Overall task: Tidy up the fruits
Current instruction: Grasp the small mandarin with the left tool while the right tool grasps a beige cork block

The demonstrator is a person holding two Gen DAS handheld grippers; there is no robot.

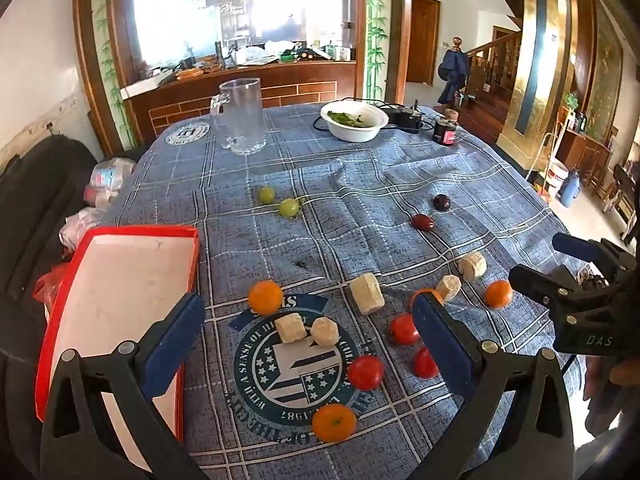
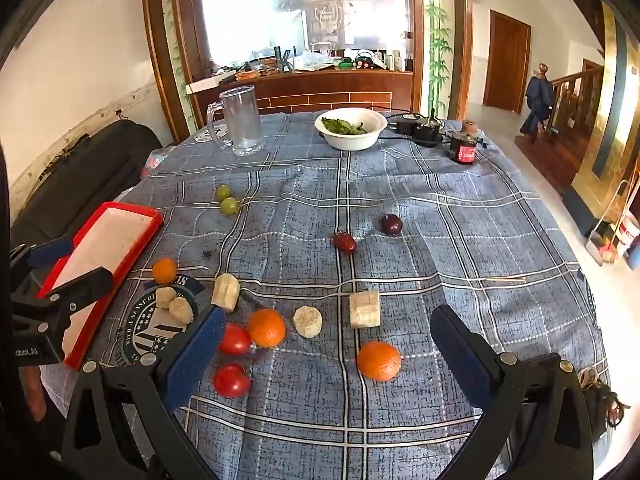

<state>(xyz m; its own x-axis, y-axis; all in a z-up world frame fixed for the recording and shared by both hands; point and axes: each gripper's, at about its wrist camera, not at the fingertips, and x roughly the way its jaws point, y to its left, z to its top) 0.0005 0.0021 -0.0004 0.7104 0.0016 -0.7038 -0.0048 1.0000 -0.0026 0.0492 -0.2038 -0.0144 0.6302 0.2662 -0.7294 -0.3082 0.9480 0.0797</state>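
Fruit lies scattered on a blue plaid tablecloth [image 1: 360,184]: small oranges [image 1: 265,297] [image 2: 379,360], red tomatoes [image 1: 365,372] [image 2: 231,380], pale banana chunks [image 1: 367,293] [image 2: 364,309], two green grapes [image 1: 289,207] [image 2: 229,205] and two dark red dates [image 1: 423,222] [image 2: 345,242]. A red-rimmed white tray [image 1: 120,280] [image 2: 105,240] sits empty at the left. My left gripper [image 1: 308,320] is open above the near fruit. My right gripper [image 2: 328,332] is open and empty over the oranges; it also shows in the left wrist view [image 1: 536,260].
A clear glass mug [image 1: 240,116] [image 2: 240,120], a white bowl of greens [image 1: 354,120] [image 2: 351,128], a black adapter with cable [image 2: 420,130] and a small dark jar [image 1: 445,130] stand at the table's far side. A dark sofa [image 1: 40,208] is at the left.
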